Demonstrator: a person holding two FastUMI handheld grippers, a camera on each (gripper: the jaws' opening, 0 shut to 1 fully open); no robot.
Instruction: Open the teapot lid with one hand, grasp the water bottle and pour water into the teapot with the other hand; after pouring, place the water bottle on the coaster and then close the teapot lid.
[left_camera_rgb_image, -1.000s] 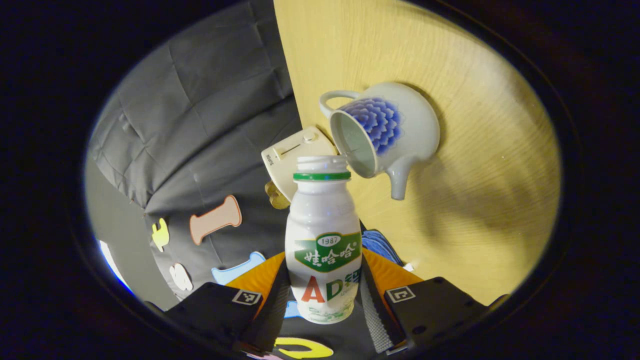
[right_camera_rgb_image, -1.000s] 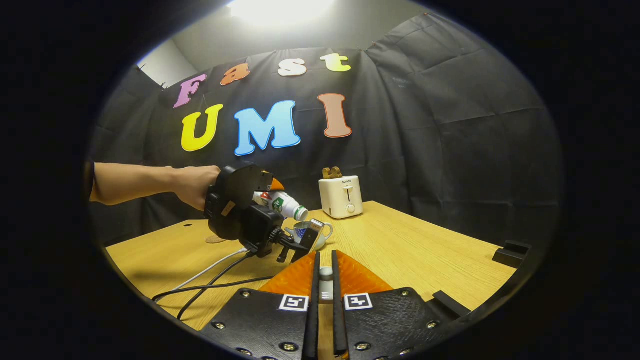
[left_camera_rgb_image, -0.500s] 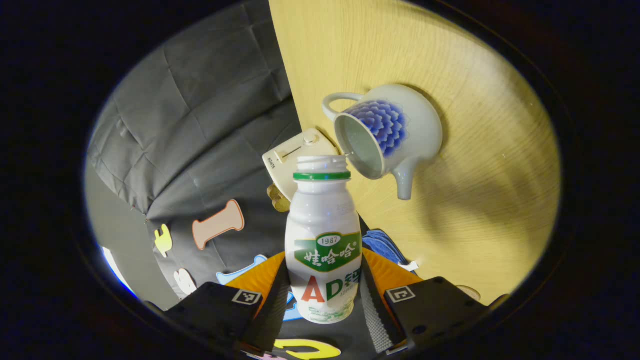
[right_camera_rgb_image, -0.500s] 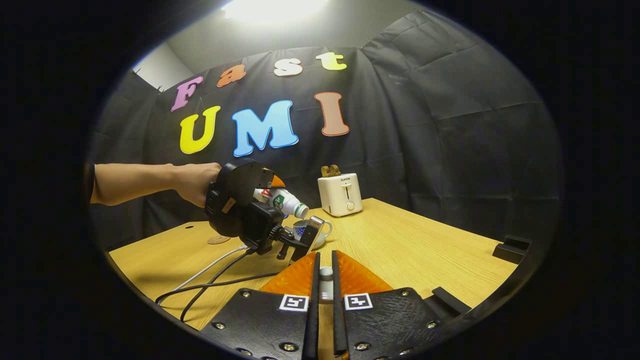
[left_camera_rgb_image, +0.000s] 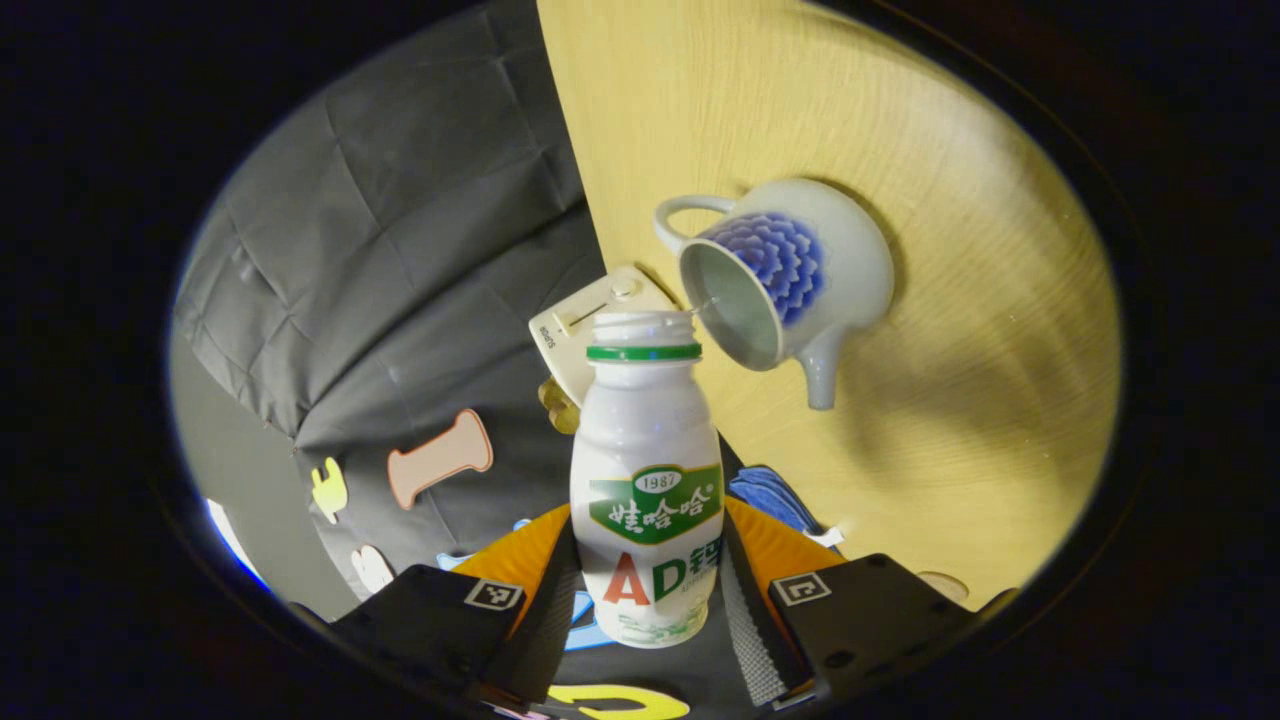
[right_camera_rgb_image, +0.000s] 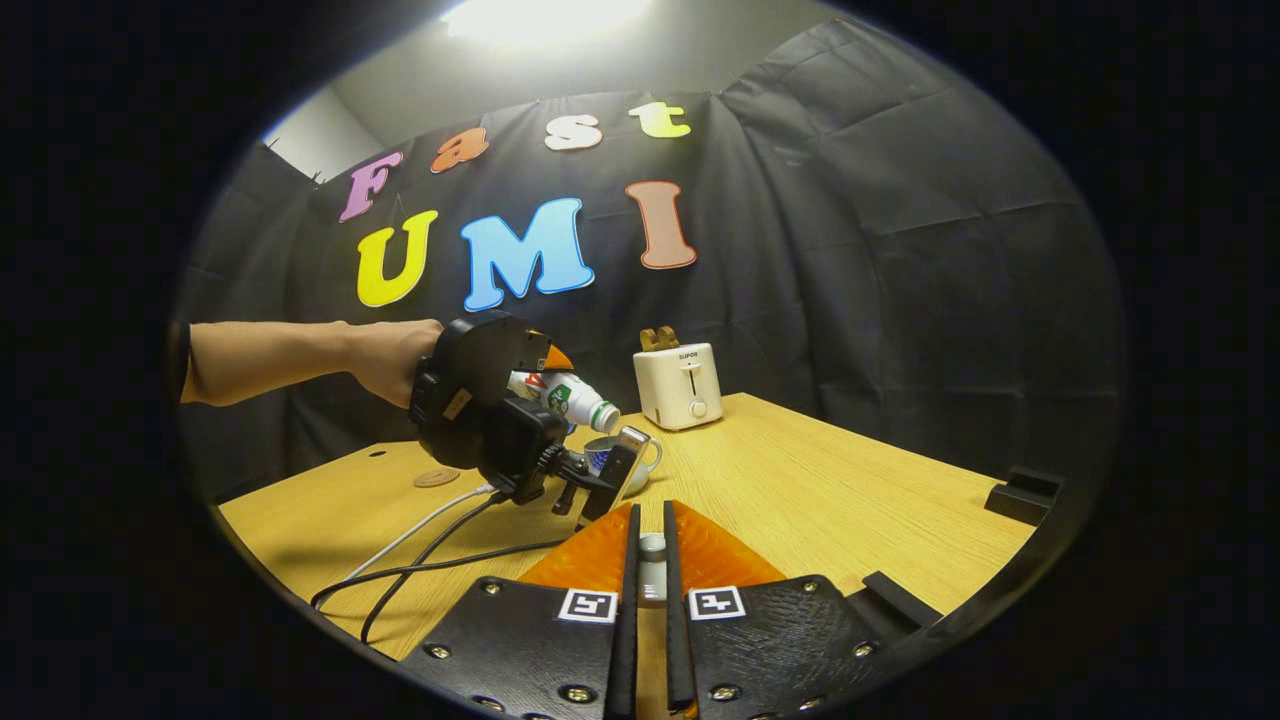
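In the left gripper view my left gripper (left_camera_rgb_image: 648, 522) is shut on a white water bottle (left_camera_rgb_image: 646, 470) with a green neck ring and no cap. Its mouth points just beside the open top of the white teapot (left_camera_rgb_image: 800, 270) with a blue flower. In the right gripper view a hand holds that left gripper (right_camera_rgb_image: 545, 385) with the bottle (right_camera_rgb_image: 565, 397) tilted mouth-down above the teapot (right_camera_rgb_image: 628, 462). My right gripper (right_camera_rgb_image: 650, 515) is low over the near table, shut on the teapot lid's small pale knob (right_camera_rgb_image: 652, 562). A round coaster (right_camera_rgb_image: 436, 478) lies at the table's left.
A white toaster (right_camera_rgb_image: 680, 385) stands at the back of the wooden table (right_camera_rgb_image: 850, 500), just behind the teapot. Cables (right_camera_rgb_image: 430, 560) trail from the left gripper across the near left. A black block (right_camera_rgb_image: 1020, 498) sits at the right edge. The coaster's edge (left_camera_rgb_image: 945, 583) peeks beside my left finger.
The left gripper with the bottle has risen slightly and drawn back a little; the teapot has slid right and down in the left gripper view. The right gripper holds still.
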